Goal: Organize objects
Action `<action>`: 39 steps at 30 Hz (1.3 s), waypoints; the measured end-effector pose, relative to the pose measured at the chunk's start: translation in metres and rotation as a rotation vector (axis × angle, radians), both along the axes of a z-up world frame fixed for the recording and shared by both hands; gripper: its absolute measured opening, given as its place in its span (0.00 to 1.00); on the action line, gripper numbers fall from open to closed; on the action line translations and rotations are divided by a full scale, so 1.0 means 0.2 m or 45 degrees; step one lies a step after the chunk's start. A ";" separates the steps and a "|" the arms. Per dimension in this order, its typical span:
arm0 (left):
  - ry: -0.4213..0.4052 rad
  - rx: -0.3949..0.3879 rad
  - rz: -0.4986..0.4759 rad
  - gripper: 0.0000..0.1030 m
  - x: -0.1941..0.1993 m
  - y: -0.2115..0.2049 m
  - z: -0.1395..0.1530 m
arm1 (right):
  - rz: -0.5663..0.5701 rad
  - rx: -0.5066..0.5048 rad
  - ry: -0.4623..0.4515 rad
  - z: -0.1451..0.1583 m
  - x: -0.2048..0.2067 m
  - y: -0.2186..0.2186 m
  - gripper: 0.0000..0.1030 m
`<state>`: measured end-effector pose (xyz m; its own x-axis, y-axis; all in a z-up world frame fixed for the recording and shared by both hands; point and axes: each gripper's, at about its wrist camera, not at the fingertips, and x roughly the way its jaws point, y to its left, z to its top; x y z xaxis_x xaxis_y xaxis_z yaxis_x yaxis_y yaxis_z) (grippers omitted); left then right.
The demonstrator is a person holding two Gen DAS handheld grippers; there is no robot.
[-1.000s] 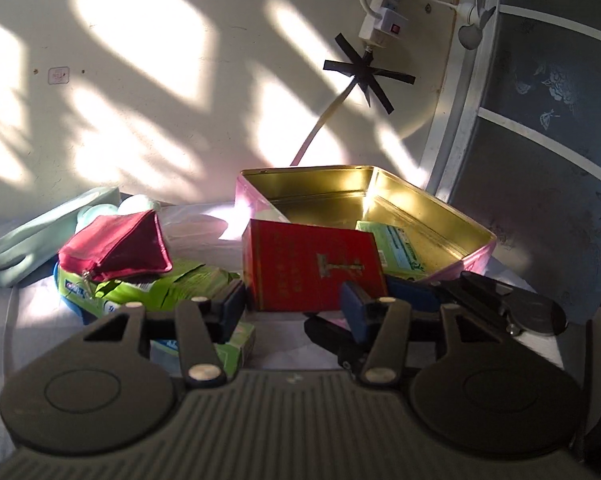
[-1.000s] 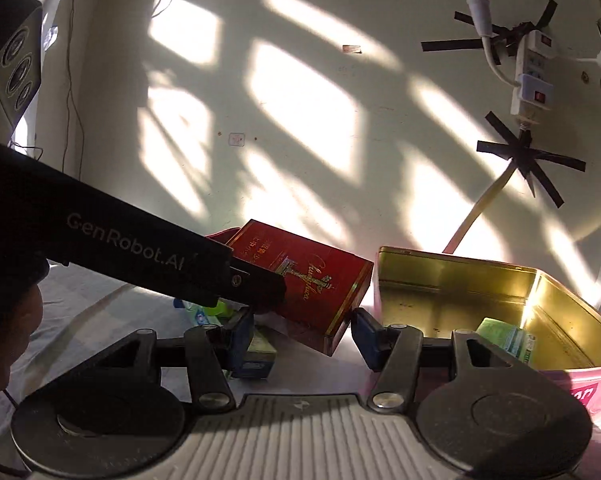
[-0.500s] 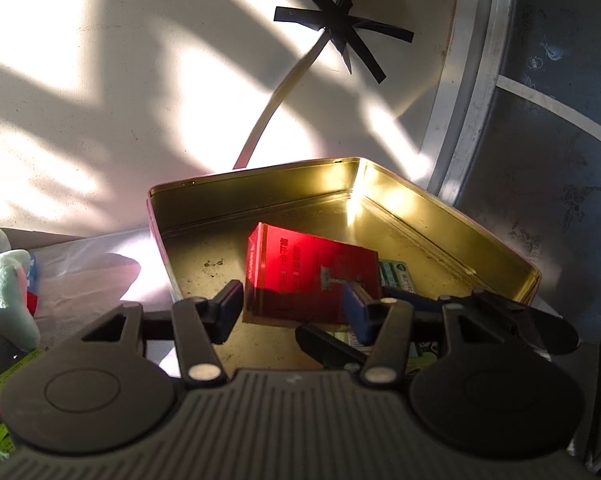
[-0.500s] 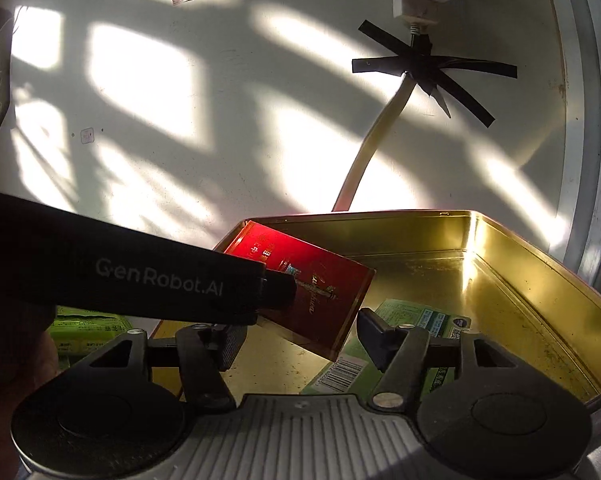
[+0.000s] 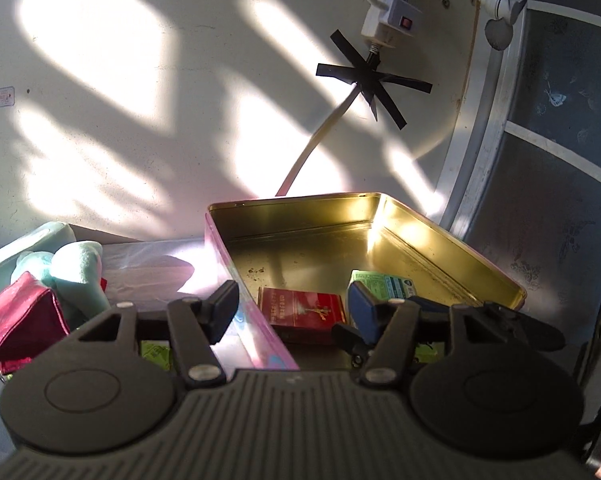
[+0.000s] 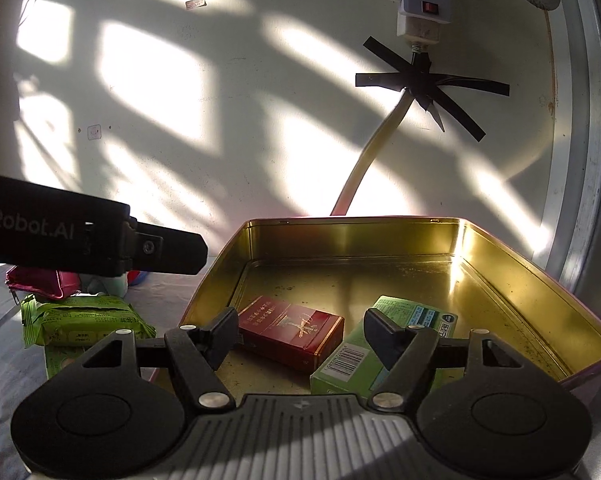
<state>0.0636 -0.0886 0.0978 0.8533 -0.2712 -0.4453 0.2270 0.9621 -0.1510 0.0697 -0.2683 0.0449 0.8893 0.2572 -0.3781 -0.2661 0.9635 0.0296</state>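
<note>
While my left gripper [image 5: 290, 306] hangs wide open and empty over the near wall of the gold tin [image 6: 540, 280], I see the red box [image 6: 290, 332] lying flat on the tin's floor, just beside the green box [image 6: 384, 344]. My right gripper [image 6: 300, 334] is likewise spread, holding nothing. Outside the tin, left, lie green packets [image 6: 80, 322] and a red pouch [image 5: 20, 330].

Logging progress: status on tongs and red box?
Both tongs open, left, right. Red box flat in gold tin, beside green box. Nothing blocking.
</note>
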 end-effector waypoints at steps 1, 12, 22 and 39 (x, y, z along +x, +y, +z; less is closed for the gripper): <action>-0.004 -0.014 0.014 0.61 -0.03 0.03 0.01 | -0.003 0.003 -0.001 0.01 -0.01 0.00 0.66; 0.014 0.066 0.183 0.64 -0.36 0.33 -0.12 | 0.042 0.009 -0.017 0.08 -0.20 0.10 0.66; 0.066 0.077 0.418 0.64 -0.46 0.65 -0.22 | 0.159 -0.093 -0.038 0.12 -0.29 0.35 0.66; 0.130 0.051 0.651 0.64 -0.51 1.04 -0.44 | 0.365 -0.191 0.051 0.00 -0.31 0.74 0.59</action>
<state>-0.0376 0.1197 0.0107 0.8238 0.1880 -0.5347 -0.2876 0.9516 -0.1085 0.0073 -0.1203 0.0450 0.7724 0.4334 -0.4643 -0.5285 0.8440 -0.0913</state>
